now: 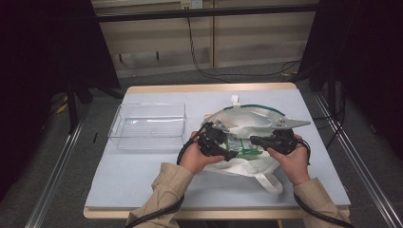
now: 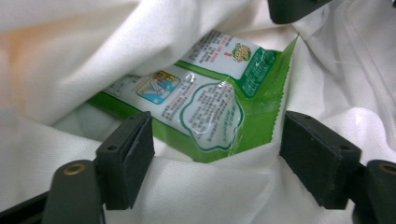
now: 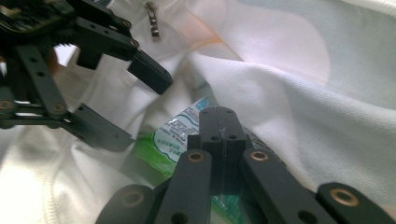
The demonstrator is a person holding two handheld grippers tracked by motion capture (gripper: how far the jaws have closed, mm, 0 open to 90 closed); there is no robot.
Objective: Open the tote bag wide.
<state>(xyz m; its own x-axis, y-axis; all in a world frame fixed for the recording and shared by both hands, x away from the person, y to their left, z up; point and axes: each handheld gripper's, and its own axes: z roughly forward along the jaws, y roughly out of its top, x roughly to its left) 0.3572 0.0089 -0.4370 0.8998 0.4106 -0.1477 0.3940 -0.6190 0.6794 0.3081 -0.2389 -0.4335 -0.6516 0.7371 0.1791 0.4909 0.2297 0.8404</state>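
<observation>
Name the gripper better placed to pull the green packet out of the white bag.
Left. The left gripper has its jaws open astride the green packet in the white bag. The right gripper is shut, its tips resting by the packet, so it would have to reopen first.

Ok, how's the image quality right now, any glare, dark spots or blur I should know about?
High view: dim overall, both sides black, the white bag brightest. Left gripper view: sharp on the green packet, with glare on its glossy film and an orange cast on the cloth at left. Right gripper view: its own tool close and soft, an overexposed patch on the cloth above.
</observation>
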